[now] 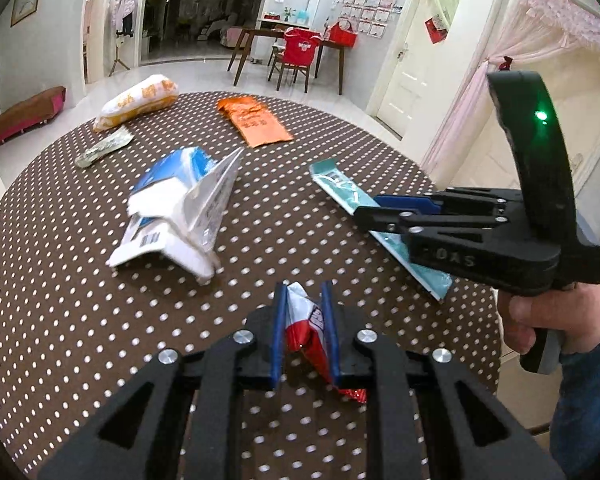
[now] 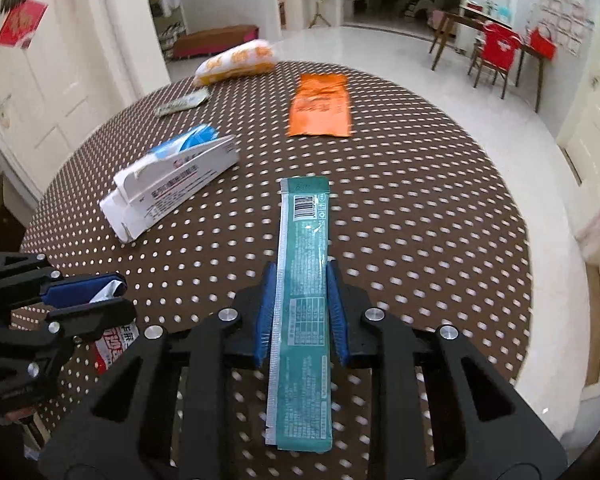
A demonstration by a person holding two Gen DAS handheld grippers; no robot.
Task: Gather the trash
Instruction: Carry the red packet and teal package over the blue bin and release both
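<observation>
My left gripper (image 1: 304,300) is shut on a crumpled red and white wrapper (image 1: 306,330) just above the round dotted table (image 1: 60,320). It also shows at the left edge of the right wrist view (image 2: 112,294). My right gripper (image 2: 302,280) straddles a long teal wrapper (image 2: 302,280) with its blue pads against both edges. The teal wrapper also shows in the left wrist view (image 1: 340,184) under the right gripper (image 1: 364,210). A torn blue and white carton (image 1: 180,208) lies mid-table, and shows in the right wrist view (image 2: 172,188).
An orange packet (image 1: 254,120), a yellow and white bag (image 1: 138,102) and a small flat green wrapper (image 1: 106,146) lie at the table's far side. A dining table with a red-covered chair (image 1: 298,54) stands beyond, by white doors.
</observation>
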